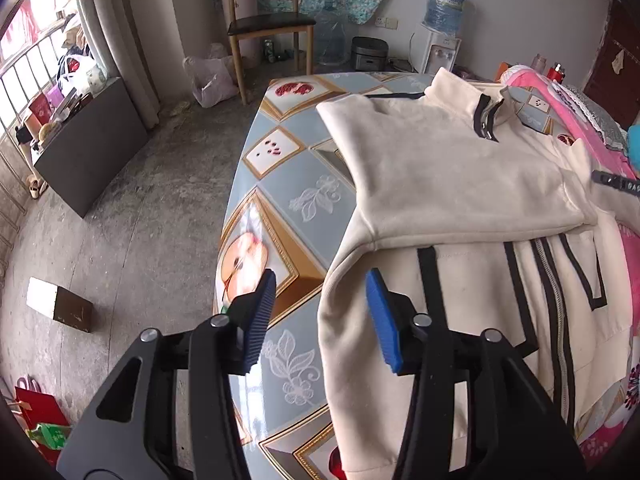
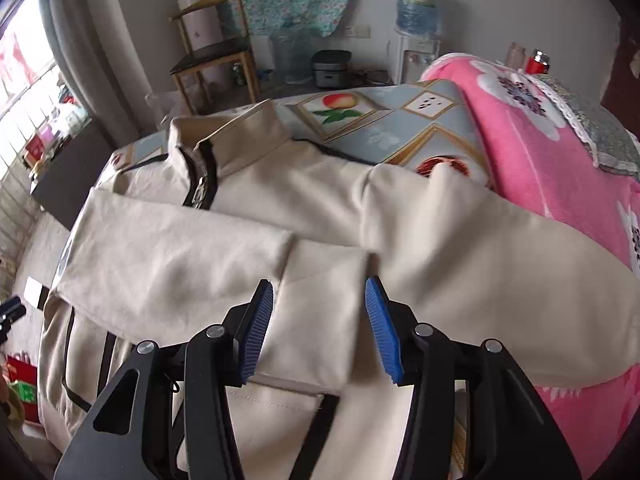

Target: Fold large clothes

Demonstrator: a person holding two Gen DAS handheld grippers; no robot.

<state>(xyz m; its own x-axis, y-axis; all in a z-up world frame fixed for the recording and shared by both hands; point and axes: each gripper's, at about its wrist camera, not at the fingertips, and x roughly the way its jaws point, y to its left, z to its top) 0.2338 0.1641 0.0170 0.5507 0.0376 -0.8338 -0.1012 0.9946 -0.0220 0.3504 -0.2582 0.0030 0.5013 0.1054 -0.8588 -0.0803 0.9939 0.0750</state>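
While both sleeves are lying crossed over the chest of the jacket (image 1: 460, 168), which is spreading flat on the table (image 1: 280, 184), the left gripper (image 1: 320, 316) is hovering with fingers apart, empty, straddling the jacket's side edge near the hem. The right gripper (image 2: 318, 328) is likewise gaping and empty, a sleeve cuff (image 2: 320, 304) sitting between its fingers. Each should probably be pinching both layers at the hem corners and lifting evenly toward the collar (image 2: 224, 140). Beyond the left fingers the table edge is dropping away; a pink blanket (image 2: 540, 152) is crowding the right.
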